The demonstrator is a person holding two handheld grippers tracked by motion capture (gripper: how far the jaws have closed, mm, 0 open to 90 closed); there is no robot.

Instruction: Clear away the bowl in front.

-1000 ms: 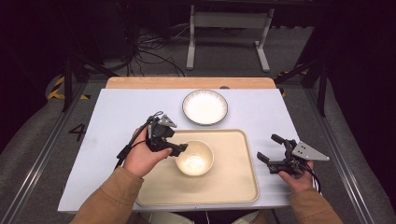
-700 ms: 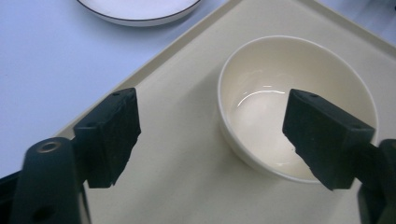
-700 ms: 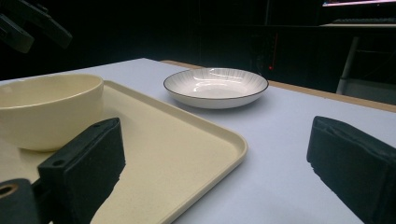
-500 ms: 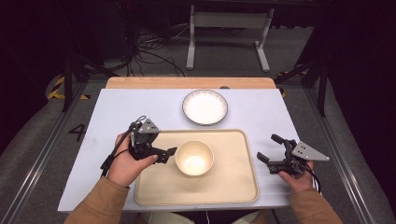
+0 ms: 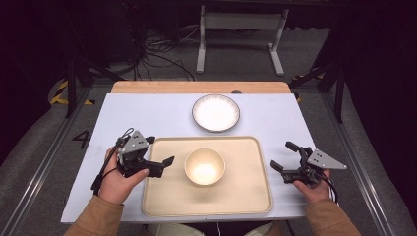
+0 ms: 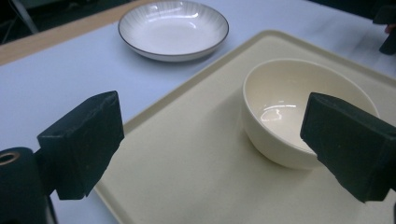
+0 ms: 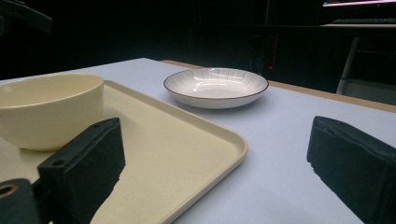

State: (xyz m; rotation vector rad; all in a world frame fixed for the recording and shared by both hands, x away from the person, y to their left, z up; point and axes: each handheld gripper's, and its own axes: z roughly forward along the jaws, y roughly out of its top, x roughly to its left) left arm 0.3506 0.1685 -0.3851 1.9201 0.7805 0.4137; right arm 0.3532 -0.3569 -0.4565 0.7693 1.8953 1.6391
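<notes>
Holding my left gripper (image 5: 158, 153) at the tray's (image 5: 246, 199) 9 o'clock edge, its 2 jaws just opened wide and empty, I see the bowl (image 5: 205, 166) at 3 o'clock, untouched, mid-tray. My right gripper (image 5: 284, 158), open, sits farther off.

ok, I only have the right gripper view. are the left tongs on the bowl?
Observer: No. The left tongs are open and have just been opening. Nothing is between them, and they are clear of the bowl.
Operator: where are they then?
Observer: Over the left edge of the tray, pointing toward the bowl.
Operator: anything inside the bowl?
Observer: It's empty, seen from above.
</notes>
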